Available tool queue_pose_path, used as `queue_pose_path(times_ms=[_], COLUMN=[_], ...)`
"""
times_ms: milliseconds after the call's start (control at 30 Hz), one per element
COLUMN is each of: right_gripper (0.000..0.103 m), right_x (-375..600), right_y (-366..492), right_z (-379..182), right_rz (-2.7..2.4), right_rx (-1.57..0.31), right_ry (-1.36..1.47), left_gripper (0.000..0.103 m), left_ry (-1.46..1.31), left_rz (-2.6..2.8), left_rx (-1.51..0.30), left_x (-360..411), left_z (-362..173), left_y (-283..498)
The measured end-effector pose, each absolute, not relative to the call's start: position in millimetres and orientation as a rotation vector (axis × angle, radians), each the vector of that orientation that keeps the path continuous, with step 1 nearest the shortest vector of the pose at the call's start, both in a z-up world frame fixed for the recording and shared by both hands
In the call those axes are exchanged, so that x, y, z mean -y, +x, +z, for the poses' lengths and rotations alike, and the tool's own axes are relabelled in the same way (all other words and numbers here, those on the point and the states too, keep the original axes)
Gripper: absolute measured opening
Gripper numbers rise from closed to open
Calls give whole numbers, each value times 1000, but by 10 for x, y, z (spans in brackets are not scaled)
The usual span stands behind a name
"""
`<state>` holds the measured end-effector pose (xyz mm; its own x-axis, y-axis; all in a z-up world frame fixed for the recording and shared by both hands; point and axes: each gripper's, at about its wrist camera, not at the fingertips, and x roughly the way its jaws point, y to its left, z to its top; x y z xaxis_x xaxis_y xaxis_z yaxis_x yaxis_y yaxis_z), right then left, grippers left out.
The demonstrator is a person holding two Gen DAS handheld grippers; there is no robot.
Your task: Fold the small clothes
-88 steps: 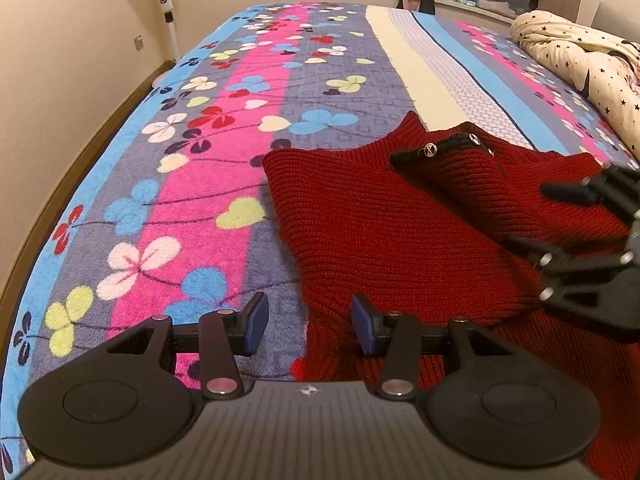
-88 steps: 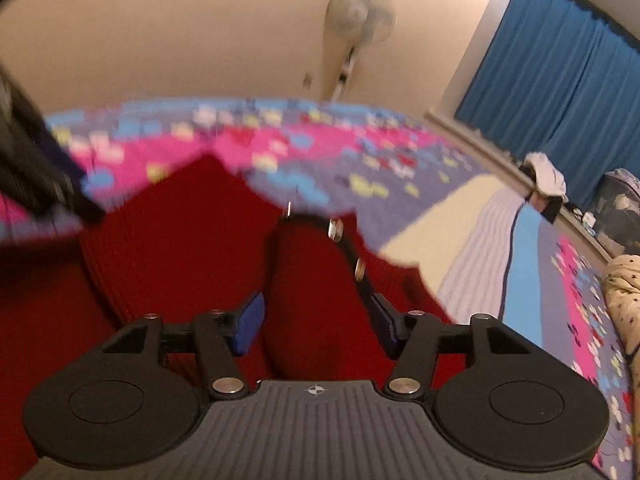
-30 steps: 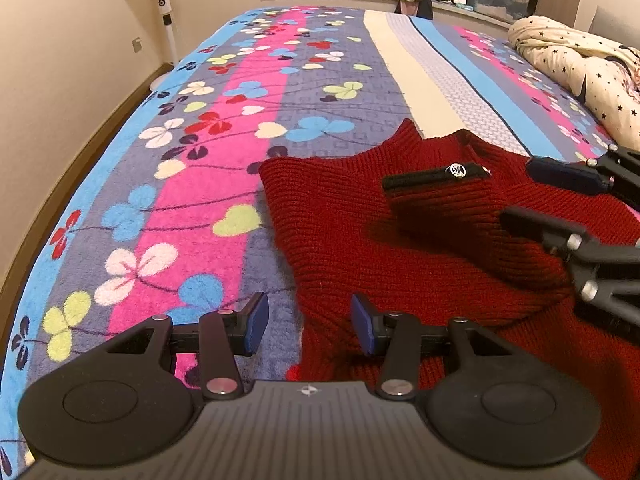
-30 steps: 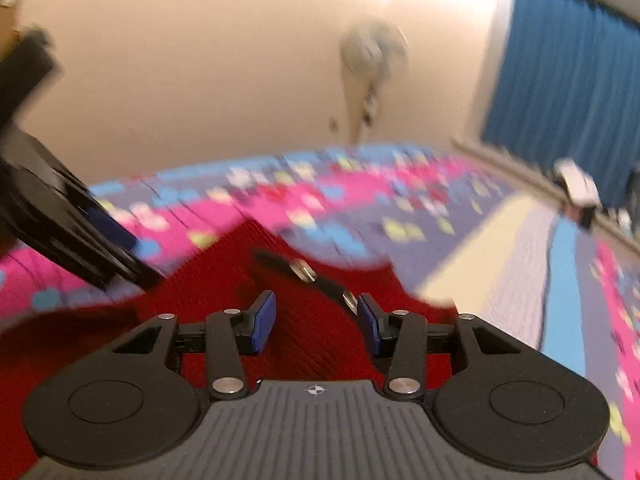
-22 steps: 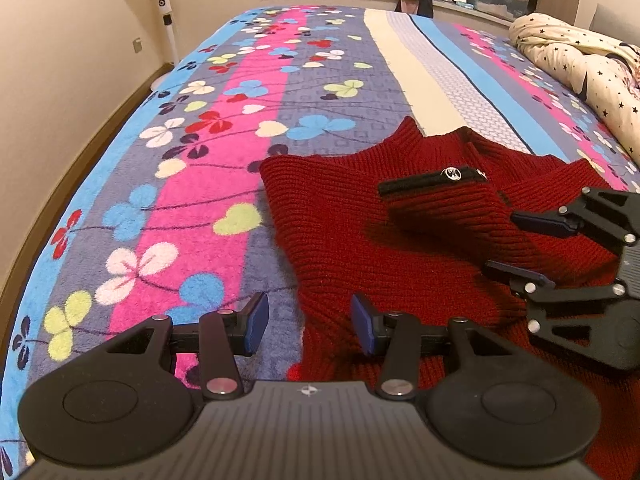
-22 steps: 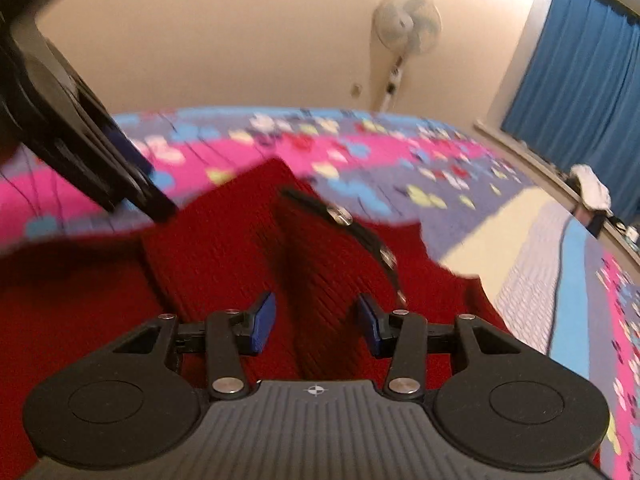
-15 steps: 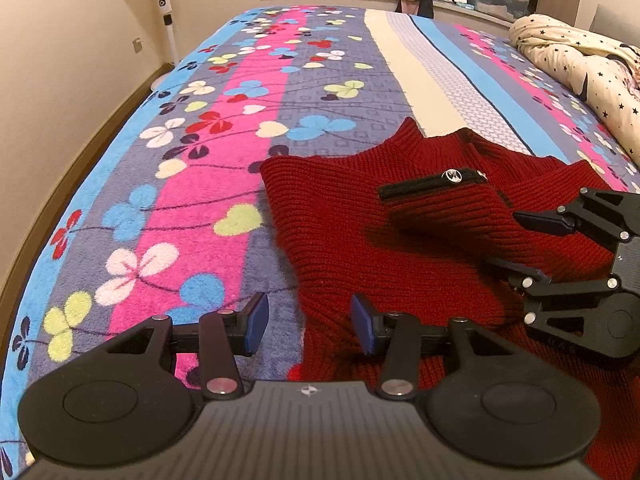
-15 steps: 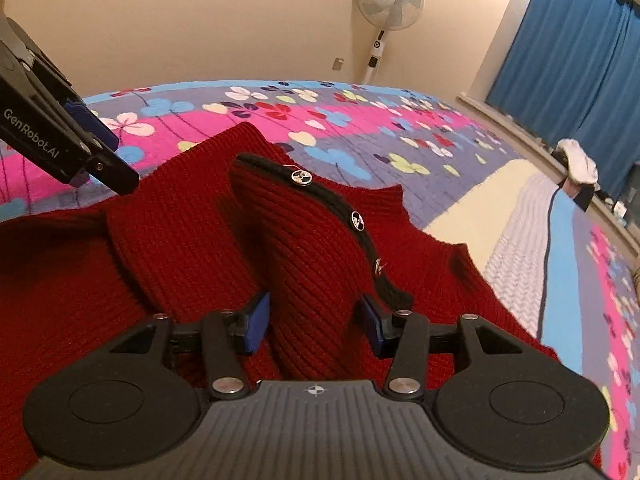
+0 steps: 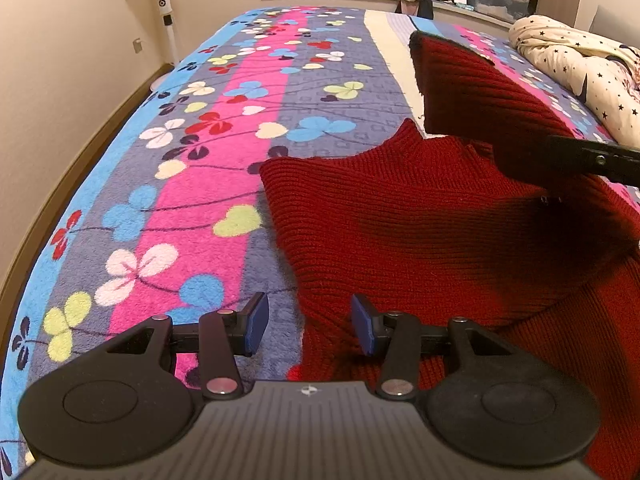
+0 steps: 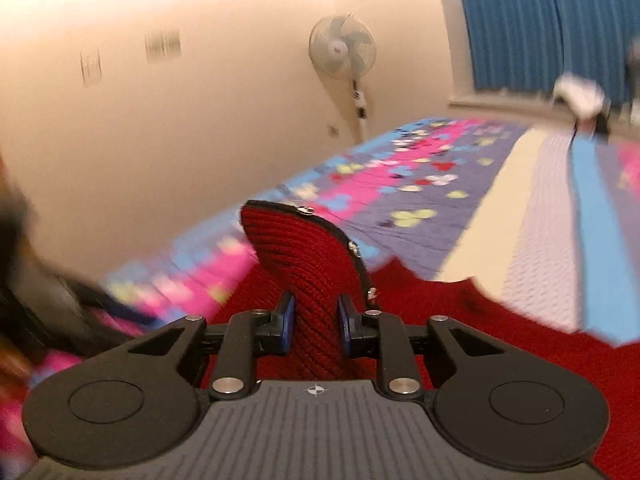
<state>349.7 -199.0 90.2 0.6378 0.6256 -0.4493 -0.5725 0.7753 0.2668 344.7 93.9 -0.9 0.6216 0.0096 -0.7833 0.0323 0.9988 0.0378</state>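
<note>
The left gripper (image 9: 306, 330) hovers with its jaws apart and nothing between them, straddling the near left edge of the red sweater (image 9: 400, 232) that lies spread on the flowered bedspread (image 9: 192, 184). The right gripper (image 10: 314, 322) has just been closing and now pinches a fold of the sweater's black-trimmed flap (image 10: 304, 248). Half a second ago that flap lay flat on the garment; now it stands raised above it.
</note>
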Motion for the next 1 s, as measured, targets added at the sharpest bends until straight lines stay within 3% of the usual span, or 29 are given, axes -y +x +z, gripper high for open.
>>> queue_pose_path(times_ms=[67,167,267,567,900,1000], right_gripper=[35,40,40,46,51,51], right_x=[2018,1863,1765,2181,2759,2941], right_y=[3573,3572,3528,3570,3662,3684], right_z=[830,679,659,1009,1196,1174], right_rz=[718,663,644,605,183,126], right_rx=[-644,-728,-716,-574,-458,-469], right_ry=[127,-30,-93,167,279,352], left_gripper=[51,51,52,52,52,62], left_ry=[52,52,47,33,-144,-198], left_rz=[-13,-11,-11,-18,-103,-123], left_rx=[-901,-901,-899,-886,-776,-767], left_x=[-938,-935,-936,-943,-992,-984], left_z=[-9,-9,-10,14,126,65], left_y=[3445,3445,3449,3442,3499,3564])
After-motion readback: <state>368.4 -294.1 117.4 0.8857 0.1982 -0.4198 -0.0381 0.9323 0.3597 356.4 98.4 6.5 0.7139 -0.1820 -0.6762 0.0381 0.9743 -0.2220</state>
